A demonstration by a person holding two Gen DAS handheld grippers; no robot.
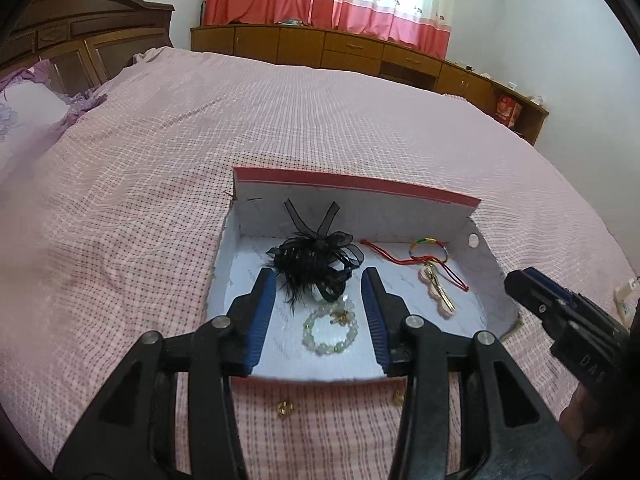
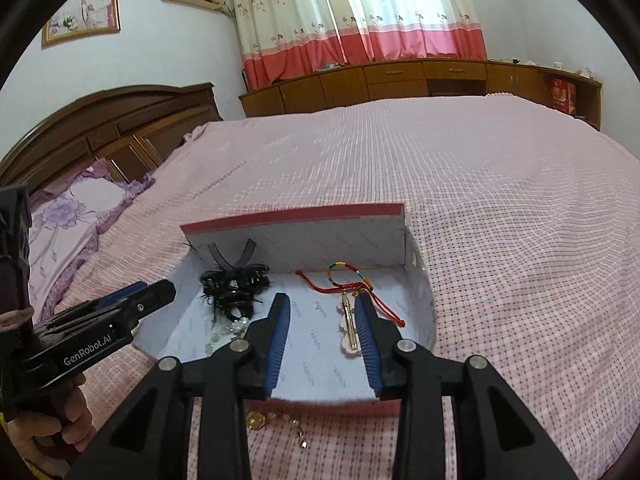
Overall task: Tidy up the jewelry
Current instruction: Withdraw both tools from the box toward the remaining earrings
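Observation:
An open white box with a red rim lies on the pink bed. Inside are a black feather hair clip, a pale green bead bracelet, a red and multicoloured cord bracelet and a gold hair pin. My left gripper is open and empty above the bead bracelet. My right gripper is open and empty over the box, its right finger beside the gold pin. A gold chain and small gold pieces lie on the bedspread before the box.
The pink checked bedspread stretches all around the box. A wooden headboard and purple pillow are to the left. Wooden cabinets run under the curtained window at the back.

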